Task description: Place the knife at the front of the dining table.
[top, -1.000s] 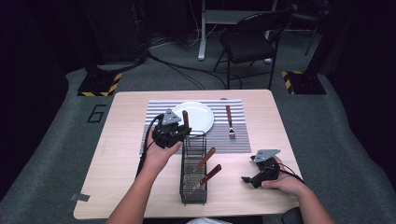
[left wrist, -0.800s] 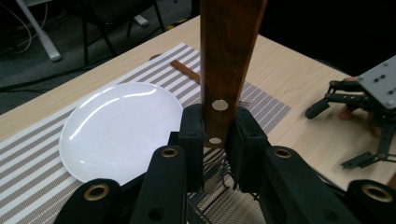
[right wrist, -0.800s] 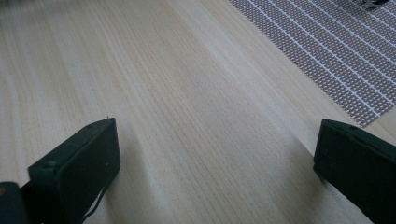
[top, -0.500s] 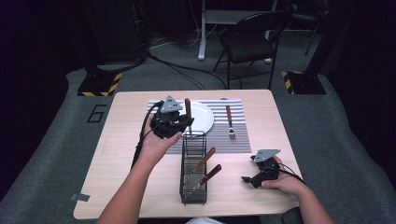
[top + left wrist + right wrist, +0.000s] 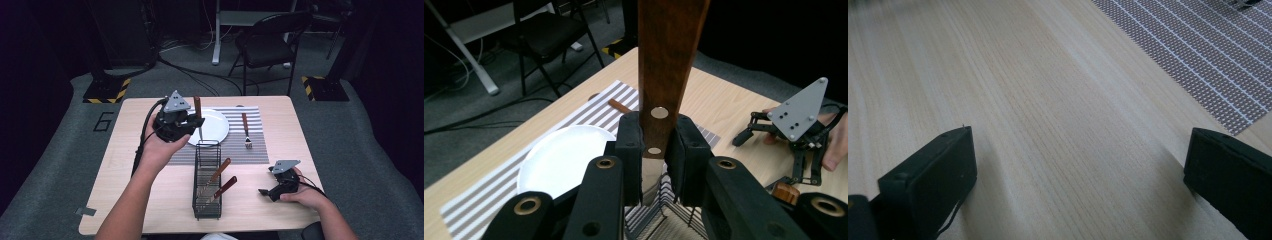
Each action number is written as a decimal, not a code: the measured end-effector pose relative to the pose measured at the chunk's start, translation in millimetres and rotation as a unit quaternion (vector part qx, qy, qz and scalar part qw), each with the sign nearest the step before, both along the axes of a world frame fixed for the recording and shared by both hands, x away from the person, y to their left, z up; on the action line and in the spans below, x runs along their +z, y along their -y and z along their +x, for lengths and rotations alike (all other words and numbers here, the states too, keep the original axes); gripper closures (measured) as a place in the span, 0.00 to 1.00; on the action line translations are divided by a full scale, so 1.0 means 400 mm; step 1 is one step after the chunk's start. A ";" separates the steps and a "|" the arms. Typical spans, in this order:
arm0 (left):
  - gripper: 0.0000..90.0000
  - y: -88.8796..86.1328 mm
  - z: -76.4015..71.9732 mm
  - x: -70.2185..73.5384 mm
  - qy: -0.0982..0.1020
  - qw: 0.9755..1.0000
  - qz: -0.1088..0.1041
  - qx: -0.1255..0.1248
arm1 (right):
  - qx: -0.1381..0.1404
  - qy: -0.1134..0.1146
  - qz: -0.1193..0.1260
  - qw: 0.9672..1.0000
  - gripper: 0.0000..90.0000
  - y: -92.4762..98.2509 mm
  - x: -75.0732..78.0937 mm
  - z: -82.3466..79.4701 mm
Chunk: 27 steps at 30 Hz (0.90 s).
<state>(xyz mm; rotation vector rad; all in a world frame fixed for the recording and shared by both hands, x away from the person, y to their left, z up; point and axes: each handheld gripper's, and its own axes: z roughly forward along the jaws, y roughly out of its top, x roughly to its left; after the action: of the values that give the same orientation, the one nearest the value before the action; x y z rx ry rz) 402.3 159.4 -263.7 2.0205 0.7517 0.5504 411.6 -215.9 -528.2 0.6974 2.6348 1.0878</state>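
My left gripper point(image 5: 196, 124) is shut on a wood-handled utensil point(image 5: 198, 106), held upright with its handle up. Its thin metal end hangs down to the far rim of the black wire basket point(image 5: 196, 186). In the left gripper view both pads clamp the riveted handle point(image 5: 670, 55) of the left gripper point(image 5: 656, 150). Two more wood-handled utensils point(image 5: 220, 170) point(image 5: 228, 185) lean inside the basket. A white plate point(image 5: 216, 128) and a fork point(image 5: 245, 129) lie on the striped mat point(image 5: 235, 150). My right gripper point(image 5: 266, 192) rests open on the table at the near right, nothing between its jaws point(image 5: 1078, 170).
The mat's corner point(image 5: 1208, 60) lies ahead of the right gripper. The other hand's gripper point(image 5: 800, 125) shows to the right in the left gripper view, beyond the plate point(image 5: 556, 162). A folding chair point(image 5: 265, 45) and cables stand on the floor past the table's far edge.
My left gripper has risen with the utensil, drawing it up from the basket's far end. The right gripper has stayed where it was.
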 end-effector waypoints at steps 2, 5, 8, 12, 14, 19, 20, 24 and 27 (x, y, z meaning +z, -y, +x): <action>0.85 -0.006 -0.002 0.007 0.003 1.000 0.001 0.004 | 0.000 0.000 0.000 1.000 0.00 0.000 0.000 0.000; 0.85 -0.019 0.004 0.019 0.004 1.000 -0.003 0.012 | -0.001 0.000 0.000 1.000 0.00 0.000 0.000 0.000; 0.85 -0.027 0.009 0.023 0.003 1.000 -0.005 0.014 | -0.004 -0.005 0.000 1.000 0.00 0.000 0.000 -0.002; 0.85 -0.055 0.021 0.031 0.005 0.999 -0.003 0.032 | -0.008 -0.005 0.000 1.000 0.00 0.000 0.000 -0.003; 0.85 -0.070 0.028 0.033 0.010 0.999 0.001 0.041 | -0.008 -0.002 0.001 1.000 0.00 0.001 0.000 -0.003; 0.85 -0.117 0.040 0.030 0.015 0.998 -0.009 0.062 | -0.008 -0.002 0.001 1.000 0.00 0.001 0.000 -0.003; 0.85 -0.117 0.040 0.030 0.015 0.998 -0.009 0.062 | -0.008 -0.002 0.001 1.000 0.00 0.001 0.000 -0.003; 0.85 -0.152 0.052 0.022 0.008 0.997 -0.012 0.080 | -0.009 -0.002 0.001 1.000 0.00 0.001 0.000 -0.003; 0.85 -0.173 0.056 0.013 0.006 0.995 -0.018 0.093 | -0.010 -0.004 0.001 1.000 0.00 0.000 0.000 -0.003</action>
<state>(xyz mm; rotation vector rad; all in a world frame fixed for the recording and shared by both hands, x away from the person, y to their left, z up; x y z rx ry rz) 424.8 228.7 -258.5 1.9238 0.9417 0.6506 410.2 -215.9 -528.1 0.7294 2.6276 1.0851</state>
